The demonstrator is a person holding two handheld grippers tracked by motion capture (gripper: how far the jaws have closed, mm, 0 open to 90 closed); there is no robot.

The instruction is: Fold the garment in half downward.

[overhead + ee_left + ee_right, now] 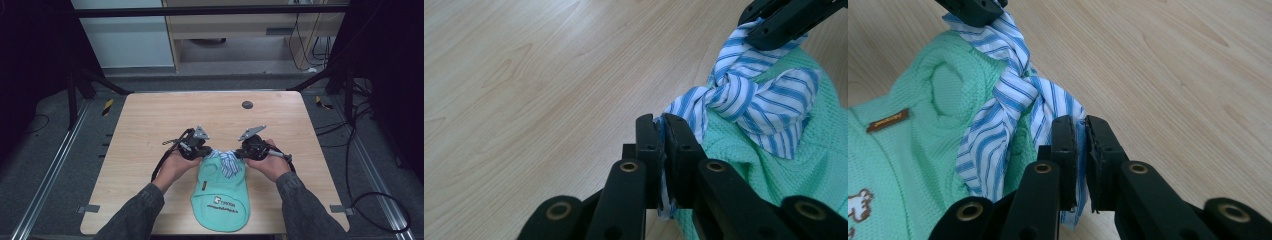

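A small mint-green knitted garment [220, 200] lies flat on the wooden table [150, 120] near its front edge. A blue-and-white striped collar [226, 161] at its far end is tied in a knot [736, 97]. My left gripper [207, 151] is shut on the left end of the striped cloth [663, 165]. My right gripper [239, 152] is shut on the right end of that cloth [1080, 165]. The knot [1020, 82] sits between the two grippers. A brown label [888, 120] is sewn on the green knit [913, 165].
A small dark round disc [247, 104] is set in the table near its far edge. Dark metal frame legs [100, 82] stand behind the table, and cables [360, 165] trail on the floor at the right.
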